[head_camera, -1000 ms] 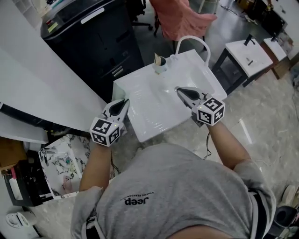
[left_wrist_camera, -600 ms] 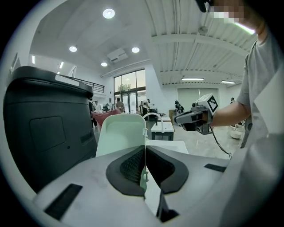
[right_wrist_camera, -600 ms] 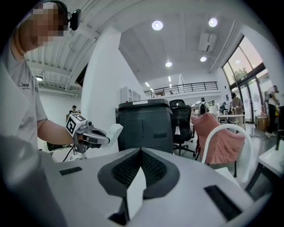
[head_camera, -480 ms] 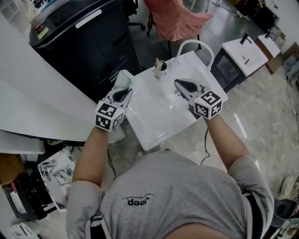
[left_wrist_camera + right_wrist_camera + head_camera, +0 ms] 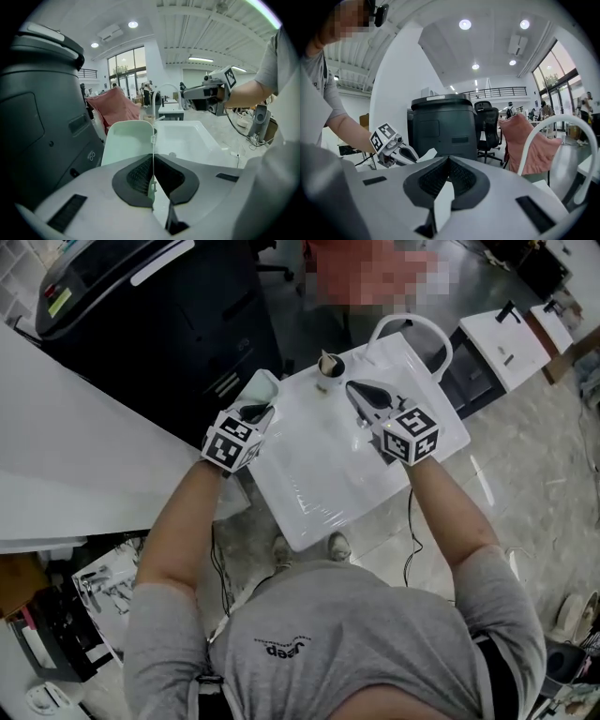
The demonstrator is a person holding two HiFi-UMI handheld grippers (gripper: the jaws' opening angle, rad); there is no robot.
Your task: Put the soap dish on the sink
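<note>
The left gripper (image 5: pixel 255 412) is pinching the pale green soap dish (image 5: pixel 261 387) by 1 thin side wall. Its 2 jaws are pressed flat on that wall, and the tray is sticking out ahead of them. The dish is hanging at the back left corner of the sink (image 5: pixel 319 498), partly over the white rim and partly over the gap beside the black machine (image 5: pixel 141 324). Whether it is touching the porcelain yet cannot be told. The right gripper (image 5: pixel 364 392) is hovering over the basin with its jaws pressed together and nothing in them, near the small cup (image 5: pixel 327 367) and the arched faucet (image 5: pixel 412 324).

This is looking like the placing step, and the overhang is the thing to fix. The dish wants to come fully inboard, so its whole base is sitting on the flat ledge rather than off the edge. A grip on just 1 wall is likely letting the tray tilt, so a slow, level descent should serve best. The jaws should part only once the base is resting flat. The cup is standing close by on that ledge, so the landing spot should stay clear of it. The right gripper could steady the free edge, or simply keep out of the way.
</note>
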